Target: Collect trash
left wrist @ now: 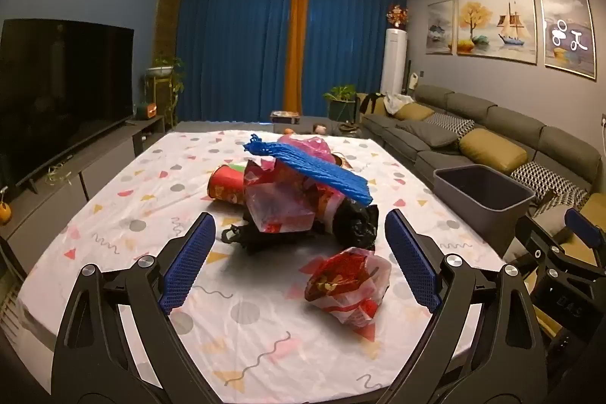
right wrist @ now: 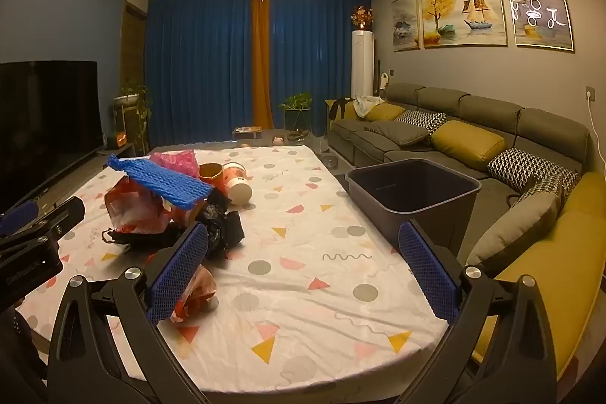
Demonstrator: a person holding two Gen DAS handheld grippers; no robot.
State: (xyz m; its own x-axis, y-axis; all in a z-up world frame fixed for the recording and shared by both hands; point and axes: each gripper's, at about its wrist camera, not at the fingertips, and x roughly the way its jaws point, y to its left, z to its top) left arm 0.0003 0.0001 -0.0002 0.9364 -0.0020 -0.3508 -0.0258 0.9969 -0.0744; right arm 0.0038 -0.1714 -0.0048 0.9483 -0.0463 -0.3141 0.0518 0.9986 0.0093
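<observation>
Setting: You stood at a table covered by a white cloth printed with coloured triangles and dots (left wrist: pixel 113 199), in a living room with a grey sofa along your right.

Left gripper (left wrist: pixel 299 260): Its blue-padded fingers stood wide apart and held nothing. It angled slightly down toward the rubbish.

Right gripper (right wrist: pixel 310 271): Its fingers were also spread wide and empty, over a bare stretch of cloth.

Nearest trash: A crumpled red and clear plastic wrapper (left wrist: pixel 348 284) lay on the cloth between your left gripper's fingers, not touched by either pad.

Main pile: Beyond it sat a heap near the table's middle, with a blue ribbed foam net sleeve (left wrist: pixel 314 173) lying across the top, red and clear plastic bags (left wrist: pixel 280 203), a crumpled black plastic bag (left wrist: pixel 356 224) and a red paper cup tipped on its side (left wrist: pixel 225 186).

Bin: A dark grey rectangular plastic bin (right wrist: pixel 413 192) stood at the table's right edge, well apart from the pile. What showed of its inside looked empty.

Progress: Judging from this, collecting had barely begun. Every visible piece was still on the table and nothing was gripped.
</observation>
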